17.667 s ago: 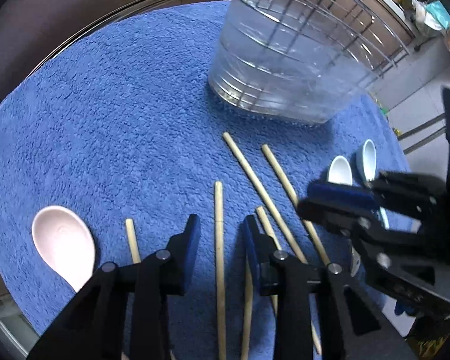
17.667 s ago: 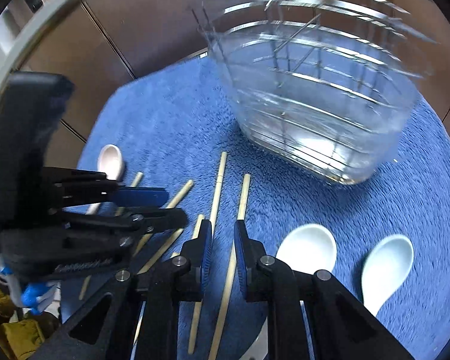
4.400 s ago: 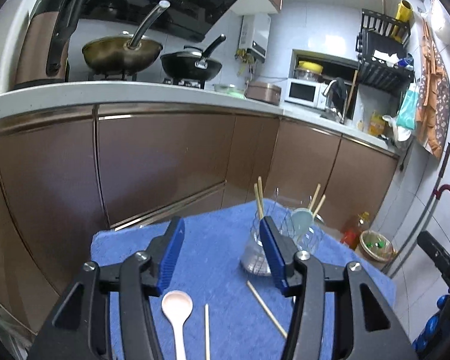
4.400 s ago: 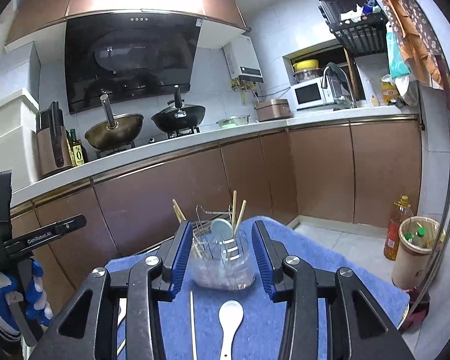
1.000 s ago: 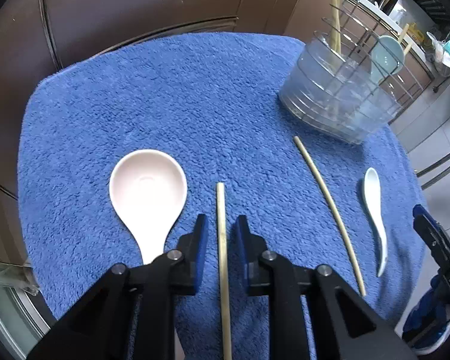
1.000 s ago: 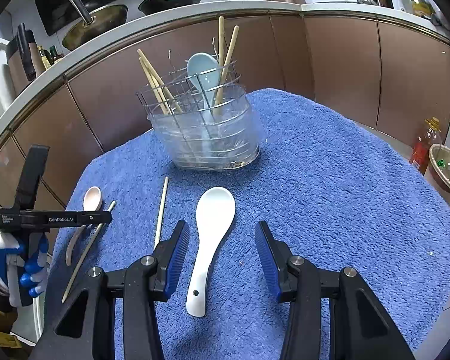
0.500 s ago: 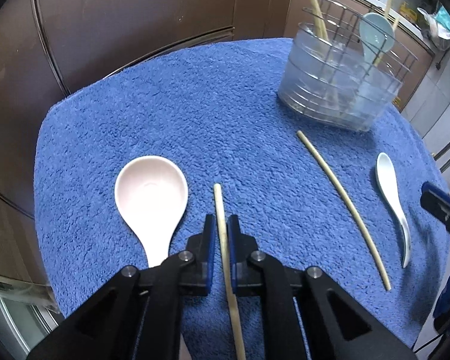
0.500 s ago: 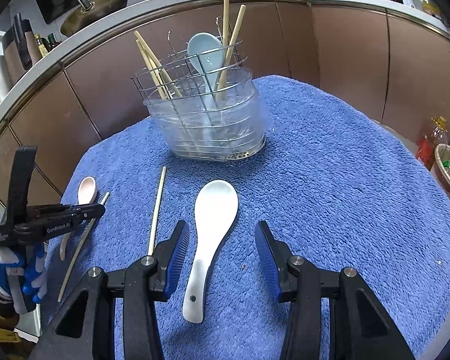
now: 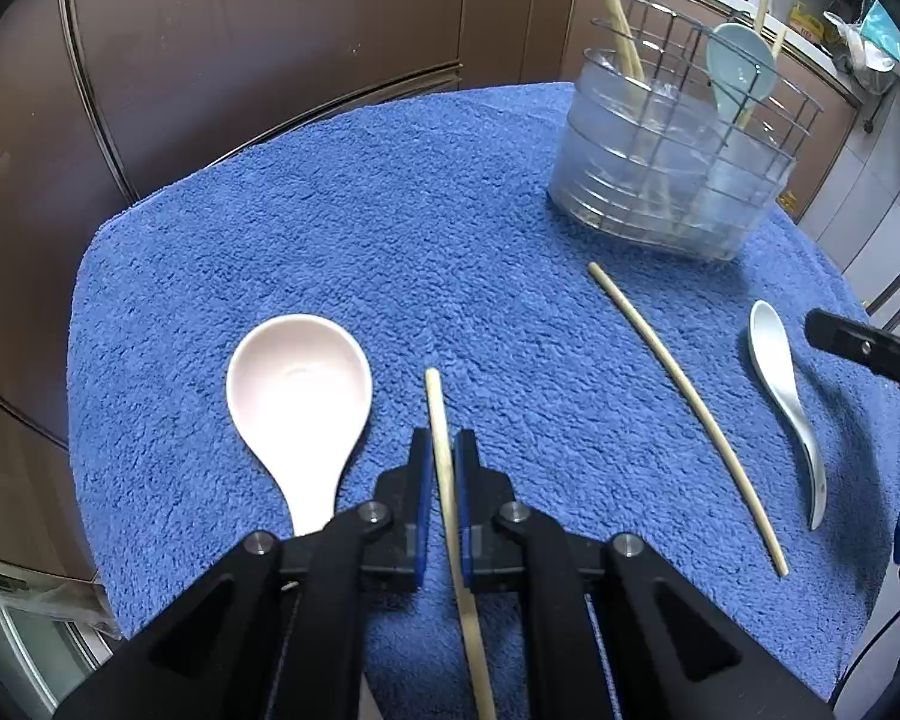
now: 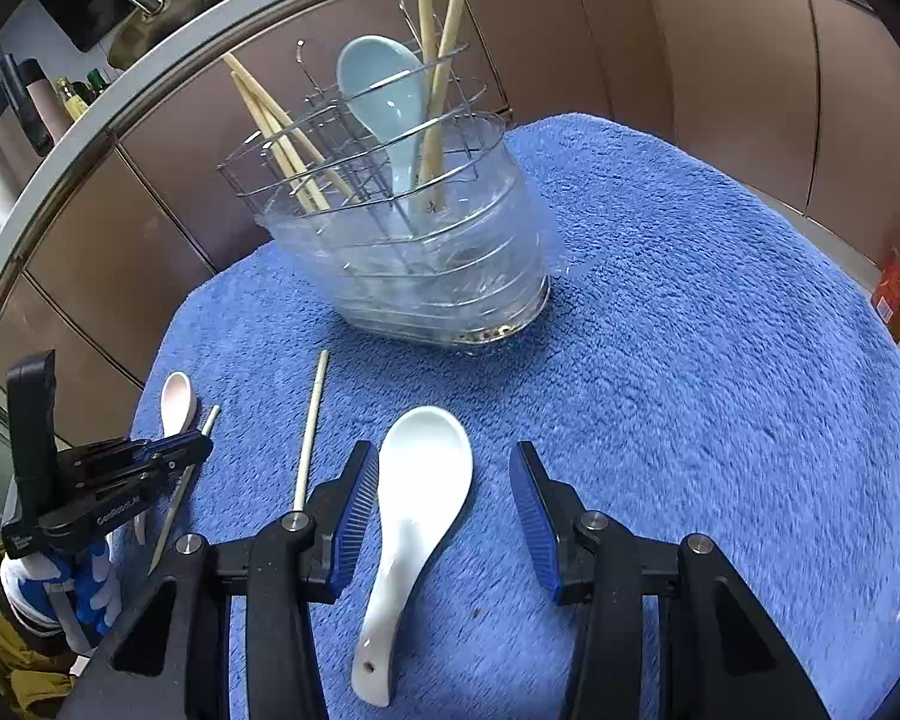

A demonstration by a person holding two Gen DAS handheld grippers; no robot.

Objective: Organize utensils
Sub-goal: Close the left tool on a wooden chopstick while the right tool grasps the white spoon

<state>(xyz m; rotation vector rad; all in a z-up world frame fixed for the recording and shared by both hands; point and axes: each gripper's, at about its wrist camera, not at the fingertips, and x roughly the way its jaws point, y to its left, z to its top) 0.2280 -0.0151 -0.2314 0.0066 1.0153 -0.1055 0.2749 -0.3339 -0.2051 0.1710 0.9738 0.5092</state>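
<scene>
The left gripper is pinched tight on a pale, slim wooden chopstick that lies on the blue towel just beside a pink spoon. The right gripper hangs spread over a glossy white soup spoon, its pads clear of it on both sides. A second chopstick lies between the spoons, and the clear holder with its wire rack keeps four chopsticks and a light blue spoon upright.
</scene>
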